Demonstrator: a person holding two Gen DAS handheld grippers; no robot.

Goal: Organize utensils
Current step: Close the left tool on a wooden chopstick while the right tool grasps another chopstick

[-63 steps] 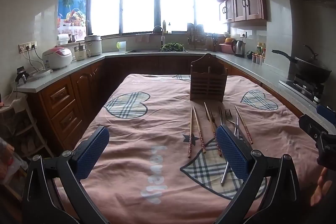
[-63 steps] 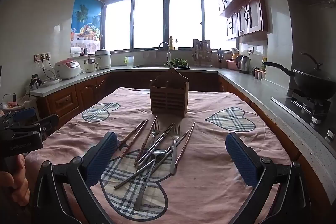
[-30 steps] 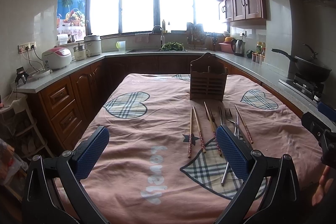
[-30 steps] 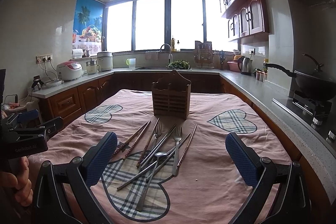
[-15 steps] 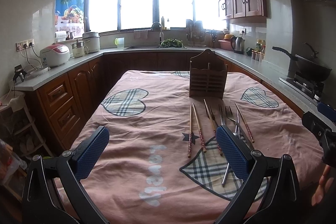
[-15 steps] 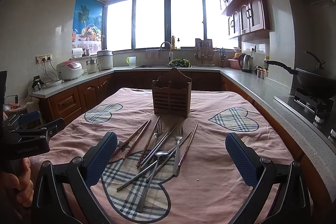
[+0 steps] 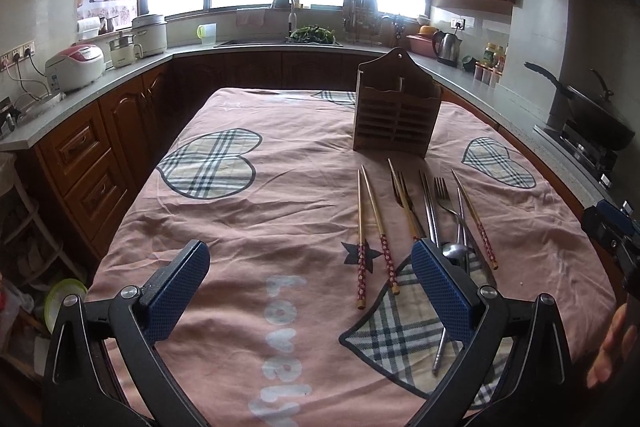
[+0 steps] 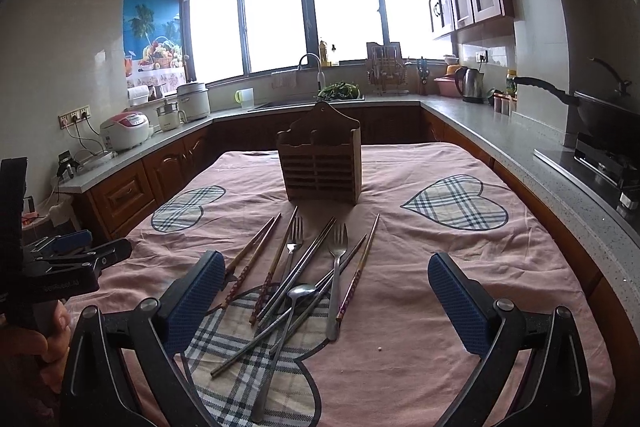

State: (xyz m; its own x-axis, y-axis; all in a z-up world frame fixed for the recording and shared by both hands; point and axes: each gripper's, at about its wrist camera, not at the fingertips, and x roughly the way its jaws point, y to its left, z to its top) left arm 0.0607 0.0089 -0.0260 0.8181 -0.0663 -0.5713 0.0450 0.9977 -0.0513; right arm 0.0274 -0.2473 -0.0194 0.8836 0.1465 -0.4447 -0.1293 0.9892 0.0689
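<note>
Here, in the left wrist view, the left gripper [image 7: 308, 287] stands spread wide with nothing between its pads, above the pink tablecloth [image 7: 248, 227]. The wooden holder [image 7: 396, 111] stands upright at the far end; just in front of it lie a pair of chopsticks [image 7: 370, 227] and, beside them, a fork [image 7: 443, 199] among crossed metal pieces.

In the right wrist view, the right gripper [image 8: 322, 303] has just been closing a little, yet its jaws are still wide and empty. The spoon [image 8: 286, 331] overlaps steel chopsticks [image 8: 304, 267] nearer than the holder. These are light, stiff and probably slippery; a mid-shaft pinch looks best. Overlapping neighbours and the soft, wrinkled cloth may hinder picking one cleanly.
</note>
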